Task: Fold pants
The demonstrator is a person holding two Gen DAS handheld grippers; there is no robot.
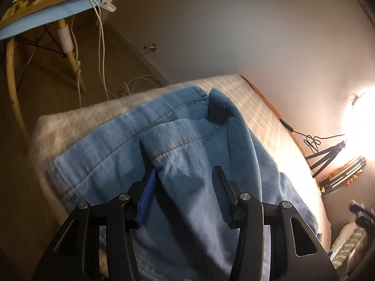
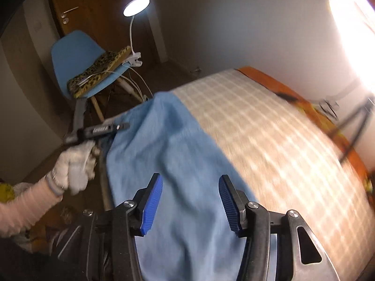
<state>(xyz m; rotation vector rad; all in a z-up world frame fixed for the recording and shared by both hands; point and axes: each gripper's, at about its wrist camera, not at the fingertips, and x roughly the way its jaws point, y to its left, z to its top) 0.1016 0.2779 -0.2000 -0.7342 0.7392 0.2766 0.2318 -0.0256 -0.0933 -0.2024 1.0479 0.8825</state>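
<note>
Hand-held gripper (image 1: pixel 184 182) agape over pants (image 1: pixel 187 140)

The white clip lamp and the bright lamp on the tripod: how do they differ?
The white clip lamp is clamped to the blue chair and glows cool white. The tripod lamp stands beside the bed and glares warm, washing out its shape. Both are switched on.

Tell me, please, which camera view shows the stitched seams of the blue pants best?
The left wrist view. There the pants lie sharp enough to read the stitched seams and a folded-over flap. In the right wrist view the pants are motion-blurred, only a plain blue shape on the checked bed cover, with no seams visible.
</note>
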